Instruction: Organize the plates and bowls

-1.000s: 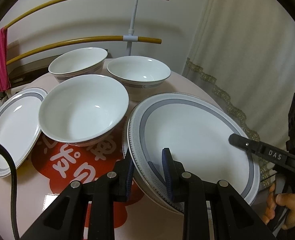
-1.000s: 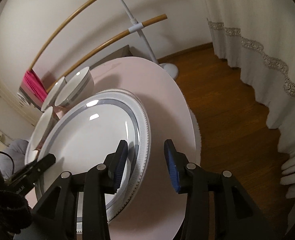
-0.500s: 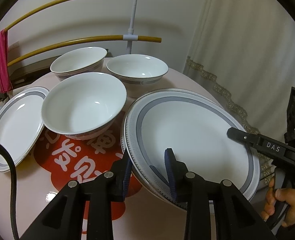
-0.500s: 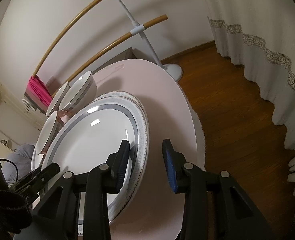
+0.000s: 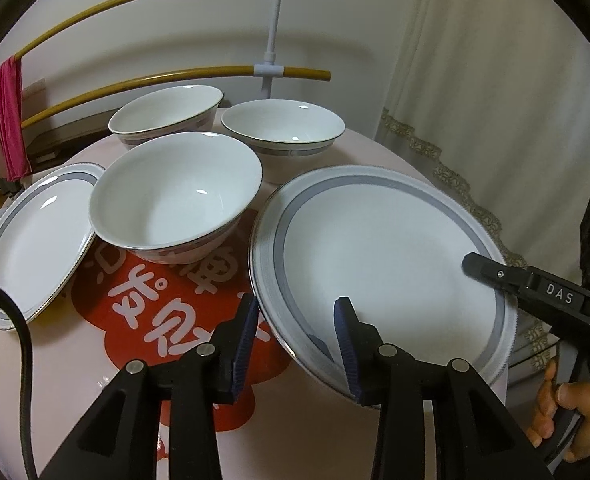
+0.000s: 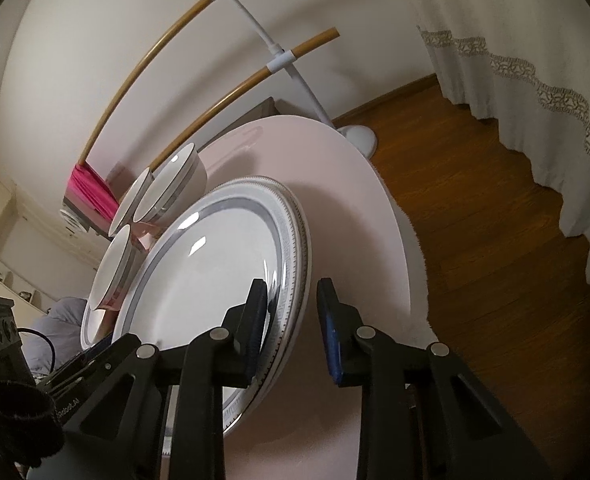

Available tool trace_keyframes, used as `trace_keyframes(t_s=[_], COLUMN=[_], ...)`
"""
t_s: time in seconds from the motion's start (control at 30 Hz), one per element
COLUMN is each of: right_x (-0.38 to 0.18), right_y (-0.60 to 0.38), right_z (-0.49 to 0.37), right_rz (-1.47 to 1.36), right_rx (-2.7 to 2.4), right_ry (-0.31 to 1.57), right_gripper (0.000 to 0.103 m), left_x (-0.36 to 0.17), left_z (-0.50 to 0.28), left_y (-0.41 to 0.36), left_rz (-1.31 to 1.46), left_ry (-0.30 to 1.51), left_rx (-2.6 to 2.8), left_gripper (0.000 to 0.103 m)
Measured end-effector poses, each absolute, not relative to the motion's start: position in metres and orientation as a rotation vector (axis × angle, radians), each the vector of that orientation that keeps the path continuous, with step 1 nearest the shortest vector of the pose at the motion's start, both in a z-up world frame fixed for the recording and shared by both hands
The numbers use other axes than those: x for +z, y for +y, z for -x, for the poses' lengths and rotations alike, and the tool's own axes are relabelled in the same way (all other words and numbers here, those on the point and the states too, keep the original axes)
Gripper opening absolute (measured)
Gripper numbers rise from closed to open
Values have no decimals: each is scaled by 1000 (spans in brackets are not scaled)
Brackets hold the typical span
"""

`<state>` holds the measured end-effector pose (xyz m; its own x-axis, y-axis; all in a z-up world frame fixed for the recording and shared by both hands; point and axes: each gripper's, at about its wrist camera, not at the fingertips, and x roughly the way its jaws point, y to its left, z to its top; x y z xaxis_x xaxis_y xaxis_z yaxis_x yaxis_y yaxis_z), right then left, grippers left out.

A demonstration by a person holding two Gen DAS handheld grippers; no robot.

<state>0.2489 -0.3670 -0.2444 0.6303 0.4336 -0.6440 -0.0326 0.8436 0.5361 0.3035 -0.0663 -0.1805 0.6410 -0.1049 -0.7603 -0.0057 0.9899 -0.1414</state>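
A large white plate with a grey band [image 5: 383, 256] lies on top of a second like plate [image 6: 299, 220] at the right of the round table [image 5: 135, 392]. My left gripper [image 5: 295, 304] straddles its near-left rim, jaws opening, pads off the rim. My right gripper [image 6: 291, 286] straddles the opposite rim, jaws closing, with a gap still at the outer pad. Its upper finger [image 5: 491, 272] shows over the plate. Three white bowls [image 5: 175, 200] [image 5: 163, 116] [image 5: 283, 128] stand behind. A smaller plate [image 5: 35, 240] lies at the left.
A rack with two curved wooden bars [image 5: 175, 76] and a pink cloth [image 5: 7, 120] stands behind the table. A lace-edged curtain [image 5: 495, 100] hangs at the right over wooden floor [image 6: 475, 200]. A person's hand [image 5: 555, 400] holds the right gripper. A black cable [image 5: 19, 340] crosses the left.
The left gripper's jaws have spread apart and let go of the plate rim. The right gripper's jaws have drawn closer together around the opposite rim.
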Motion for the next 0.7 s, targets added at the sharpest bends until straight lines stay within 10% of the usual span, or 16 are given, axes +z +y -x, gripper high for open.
trace_keyframes(t_s=[0.7], right_x=[-210], right_y=[-347], right_z=[-210], right_rz=[-380], right_rx=[148], right_ry=[795], right_gripper=[29], left_x=[-172], left_z=[-273], left_y=[-40], left_rz=[177], left_ry=[857], left_rx=[-99], left_gripper=[56])
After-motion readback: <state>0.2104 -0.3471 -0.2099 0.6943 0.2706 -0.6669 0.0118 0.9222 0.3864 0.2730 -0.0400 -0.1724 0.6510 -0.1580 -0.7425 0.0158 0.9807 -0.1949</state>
